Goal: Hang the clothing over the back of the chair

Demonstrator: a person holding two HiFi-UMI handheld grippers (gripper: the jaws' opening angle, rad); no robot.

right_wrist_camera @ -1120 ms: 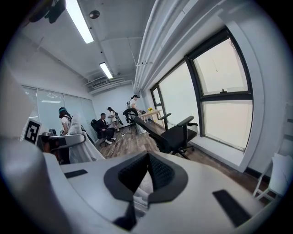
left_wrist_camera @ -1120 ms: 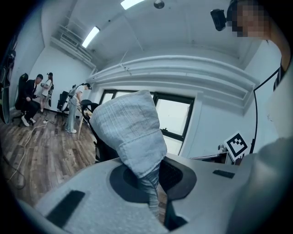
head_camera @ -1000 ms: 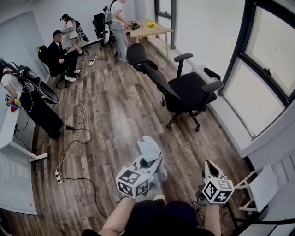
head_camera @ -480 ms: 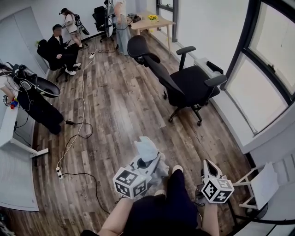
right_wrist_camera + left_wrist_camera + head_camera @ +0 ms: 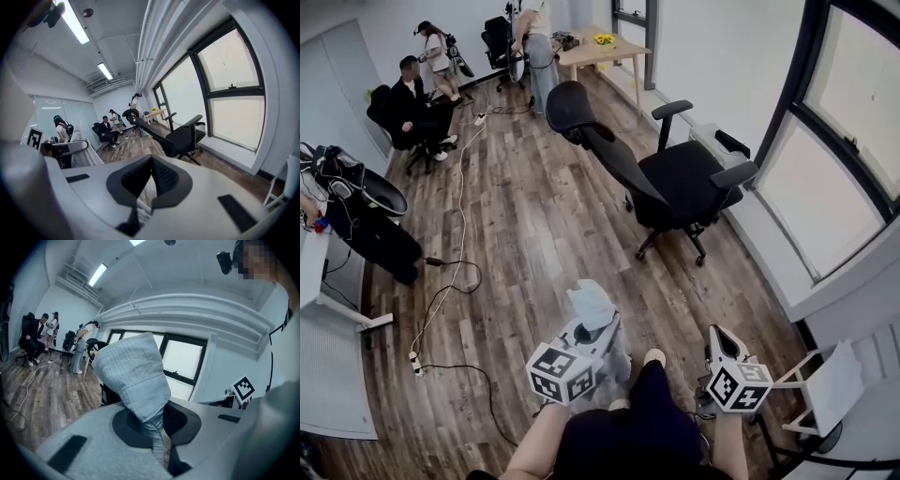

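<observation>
A light blue-grey piece of clothing [image 5: 592, 305] sticks up out of my left gripper [image 5: 595, 328], which is shut on it; more cloth hangs below the jaws. In the left gripper view the clothing [image 5: 133, 376] fills the middle, pinched between the pads of that gripper [image 5: 157, 427]. My right gripper [image 5: 719, 336] is level with it to the right, with its jaw tips together [image 5: 151, 164] and nothing sticking out past them. The black office chair [image 5: 675, 183] stands ahead on the wood floor, its tall back [image 5: 609, 150] leaning left. It also shows in the right gripper view [image 5: 180, 138].
Several people [image 5: 417, 89] stand and sit at the far end near a wooden table [image 5: 600, 52]. A cable [image 5: 455, 234] runs along the floor at left, beside a white desk [image 5: 319, 272]. A white stand [image 5: 825, 384] is at lower right, below the windows.
The person has stepped forward: a dark-trousered leg and a foot now show between the grippers. Both grippers have moved on with the step, the left one still shut on the clothing.
</observation>
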